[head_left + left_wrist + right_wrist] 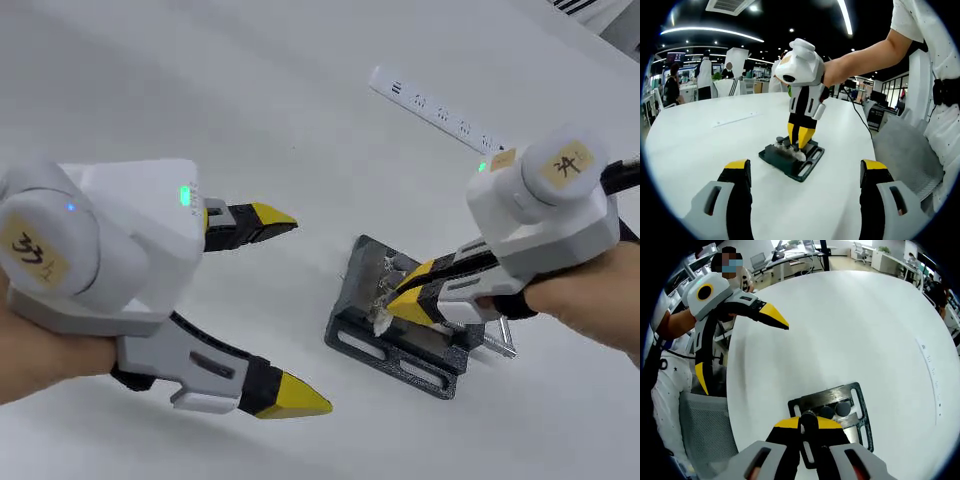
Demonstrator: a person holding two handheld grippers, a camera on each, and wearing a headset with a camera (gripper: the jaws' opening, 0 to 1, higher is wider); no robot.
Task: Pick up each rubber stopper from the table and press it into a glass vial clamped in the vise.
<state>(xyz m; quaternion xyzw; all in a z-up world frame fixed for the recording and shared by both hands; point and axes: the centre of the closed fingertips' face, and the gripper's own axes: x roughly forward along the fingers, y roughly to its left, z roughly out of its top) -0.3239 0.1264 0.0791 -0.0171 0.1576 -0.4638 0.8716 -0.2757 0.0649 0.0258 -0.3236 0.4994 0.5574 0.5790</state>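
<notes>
The small dark round rubber stopper (808, 416) is at the end of the black metal vise (390, 350), near the white table's (250, 100) edge. The right gripper (408, 292) pinches its sides. It looks soft, light and grippy, so I'd push gently. The left gripper (295, 310) is spread wide.

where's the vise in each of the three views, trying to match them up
Head view: vise lower centre-right, under the right claw.
Left gripper view: vise at centre, below the right claw's tips.
Right gripper view: vise low centre, at that claw's tips, shut on a rubber stopper.
Shared landmark: the white power strip beyond the vise.
</notes>
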